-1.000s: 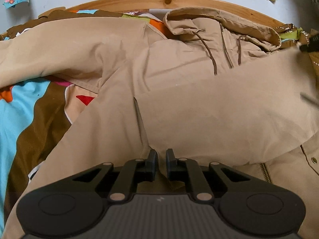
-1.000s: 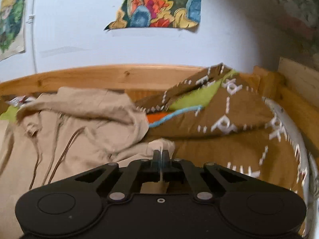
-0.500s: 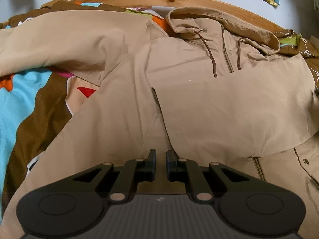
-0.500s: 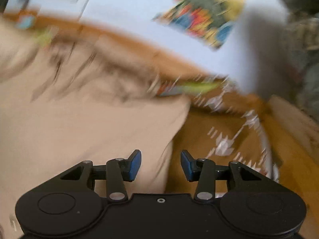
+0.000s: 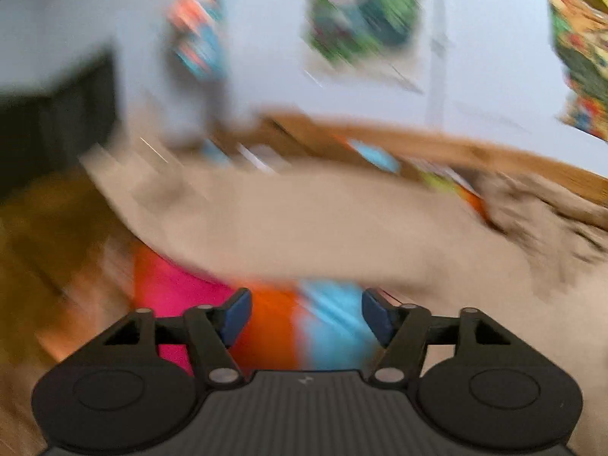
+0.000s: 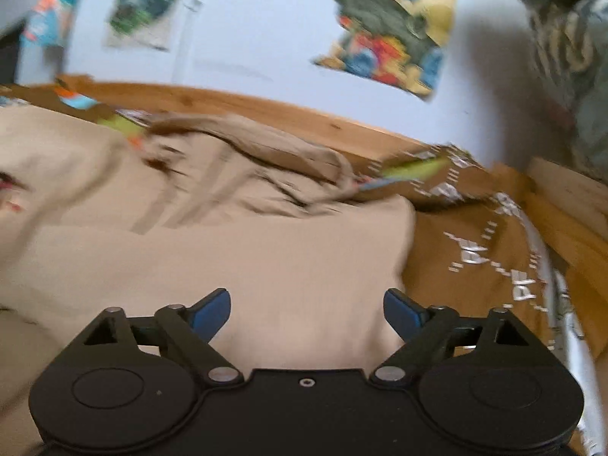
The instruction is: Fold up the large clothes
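Note:
A large tan hooded jacket (image 6: 212, 258) lies spread on the bed, its hood (image 6: 266, 144) toward the wooden headboard, one sleeve folded across its front. My right gripper (image 6: 307, 311) hovers open over that folded sleeve, nothing between its fingers. The left wrist view is badly blurred: the jacket's other sleeve (image 5: 304, 228) stretches across the middle, and my left gripper (image 5: 307, 313) is open above the colourful bedspread (image 5: 273, 326), just short of the sleeve's edge.
A wooden headboard (image 6: 266, 106) runs behind the jacket, with posters (image 6: 395, 19) on the white wall. A brown patterned blanket (image 6: 475, 250) lies right of the jacket beside the bed's wooden side rail (image 6: 570, 228). A dark object (image 5: 57, 133) sits at the left.
My left gripper let go of the jacket, opened and swung left toward the outstretched sleeve. My right gripper released the folded sleeve earlier and has opened wider, now steadier above it.

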`<state>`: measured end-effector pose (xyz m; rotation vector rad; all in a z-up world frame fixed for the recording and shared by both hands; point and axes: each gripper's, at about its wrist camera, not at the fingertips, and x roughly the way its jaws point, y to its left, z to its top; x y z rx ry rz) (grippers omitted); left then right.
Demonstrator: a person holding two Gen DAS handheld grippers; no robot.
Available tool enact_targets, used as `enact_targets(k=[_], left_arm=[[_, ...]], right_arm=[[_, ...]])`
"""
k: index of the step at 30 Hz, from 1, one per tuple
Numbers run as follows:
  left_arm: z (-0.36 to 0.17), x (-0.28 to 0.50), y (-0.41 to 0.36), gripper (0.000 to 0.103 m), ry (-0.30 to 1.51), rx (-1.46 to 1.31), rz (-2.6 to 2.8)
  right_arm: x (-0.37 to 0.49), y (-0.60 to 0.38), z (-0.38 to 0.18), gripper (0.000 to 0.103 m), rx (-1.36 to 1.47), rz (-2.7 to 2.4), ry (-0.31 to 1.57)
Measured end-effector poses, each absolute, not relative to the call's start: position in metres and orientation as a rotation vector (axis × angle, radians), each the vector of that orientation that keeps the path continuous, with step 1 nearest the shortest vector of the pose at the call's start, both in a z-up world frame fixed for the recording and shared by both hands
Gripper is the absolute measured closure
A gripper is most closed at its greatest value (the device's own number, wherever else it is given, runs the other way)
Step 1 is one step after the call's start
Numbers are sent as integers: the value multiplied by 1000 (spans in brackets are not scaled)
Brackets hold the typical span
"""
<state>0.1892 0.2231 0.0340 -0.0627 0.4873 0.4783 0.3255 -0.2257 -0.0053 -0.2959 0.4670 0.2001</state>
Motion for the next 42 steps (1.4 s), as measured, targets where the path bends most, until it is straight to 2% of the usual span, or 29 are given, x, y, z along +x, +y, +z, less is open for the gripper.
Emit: enact_targets(k=[2, 4, 8, 15, 16, 18, 20, 21, 23, 26, 29, 36, 42], left_arm=[[54, 186, 252, 18, 432, 7, 572], [69, 188, 284, 15, 386, 31, 612], [87, 202, 333, 11, 345, 103, 585], [106, 263, 383, 9, 466, 143, 505], [107, 273, 385, 12, 495, 142, 513], [107, 290, 390, 29, 612, 141, 520], [106, 303, 394, 69, 718, 150, 540], [106, 304, 395, 72, 744, 148, 552], [113, 299, 392, 85, 749, 118, 555], [133, 285, 377, 94, 736, 57, 556], [163, 272, 346, 99, 708, 51, 509], [234, 258, 244, 102, 645, -82, 232], [231, 276, 123, 102, 592, -90, -62]], right_arm=[[311, -213, -1, 9, -281, 255, 467], [298, -201, 2, 7, -275, 311, 462], [277, -177, -2, 6, -282, 386, 472], [262, -159, -15, 6, -256, 430, 539], [261, -158, -18, 6, -255, 427, 549], [262, -157, -22, 6, -249, 423, 567], [262, -159, -24, 6, -230, 418, 580], [262, -160, -25, 6, -220, 416, 584], [261, -161, -23, 6, -201, 414, 580], [260, -163, -20, 6, -186, 420, 566], [257, -163, -15, 6, -184, 432, 543], [249, -167, -2, 6, -134, 457, 501], [242, -182, 4, 6, -102, 437, 481]])
